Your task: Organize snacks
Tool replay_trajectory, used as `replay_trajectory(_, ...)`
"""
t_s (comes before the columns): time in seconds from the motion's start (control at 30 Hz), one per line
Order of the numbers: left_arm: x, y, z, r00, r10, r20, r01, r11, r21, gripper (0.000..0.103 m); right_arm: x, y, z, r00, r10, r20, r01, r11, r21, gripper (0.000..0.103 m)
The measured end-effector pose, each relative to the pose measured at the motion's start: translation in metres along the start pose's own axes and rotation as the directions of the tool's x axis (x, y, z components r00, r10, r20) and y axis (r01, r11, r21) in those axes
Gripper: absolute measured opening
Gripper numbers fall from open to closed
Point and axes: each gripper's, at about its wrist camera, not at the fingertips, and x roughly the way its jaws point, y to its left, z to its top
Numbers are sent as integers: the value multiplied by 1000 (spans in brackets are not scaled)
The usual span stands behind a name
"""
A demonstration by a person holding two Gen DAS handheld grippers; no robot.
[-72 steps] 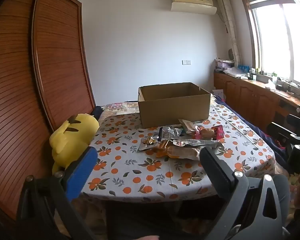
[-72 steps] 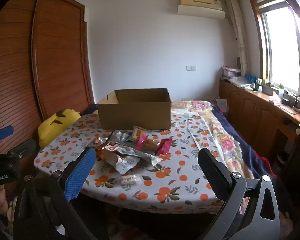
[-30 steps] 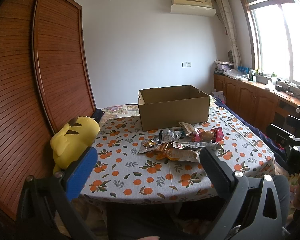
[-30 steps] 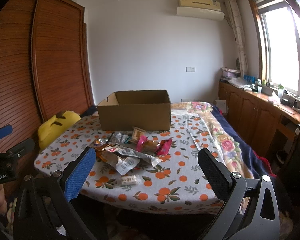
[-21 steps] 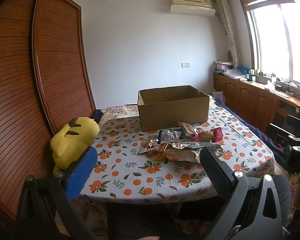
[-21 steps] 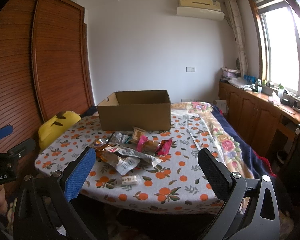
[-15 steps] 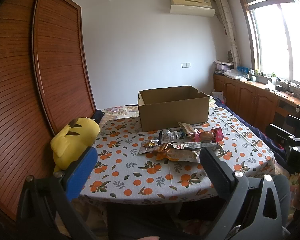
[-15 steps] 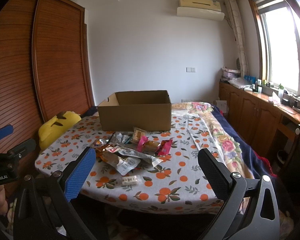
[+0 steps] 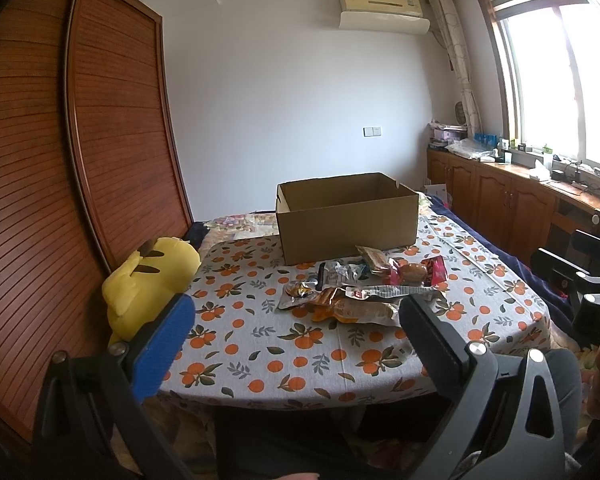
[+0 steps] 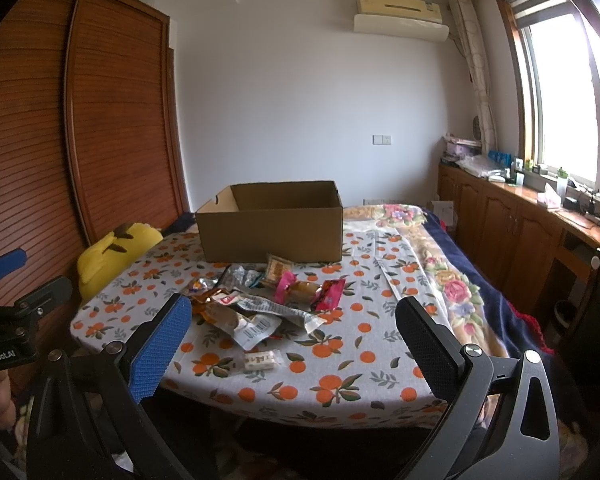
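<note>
Nothing has shifted; both wide-open grippers, left gripper (image 9: 296,320) and right gripper (image 10: 294,320), hover short of the crinkled foil snack packets (image 10: 260,300) at twelve o'clock, right nearer.

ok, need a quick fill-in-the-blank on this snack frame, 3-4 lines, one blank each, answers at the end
1. The open brown cardboard box stands on the orange-print tablecloth, just ____ the pile of snack packets.
2. The yellow plush toy lies at the table's ____ edge.
3. Both the left gripper and the right gripper have their fingers ____, holding nothing.
4. The small white wrapped snack lies ____ the camera than the pile.

Answers: behind; left; open; nearer
</note>
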Motion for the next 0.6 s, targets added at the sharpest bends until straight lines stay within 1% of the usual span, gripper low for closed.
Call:
replay_trajectory(0.37,-2,0,2,1000,0,0,0,1000,1,103,-2,-2,1,1000,0,-2,0,1000,0,103)
replay_trajectory(0.47,-2,2,4,1000,-5,-11,5,1000,-2,103,-2,-2,0,1000,2,-7,-2,1000,0,103)
replay_trajectory(0.6,7,5,0,999,-13,-41,13,1000,-12,103,3,-1,-5,1000,5,-17,-5,1000,-1,103)
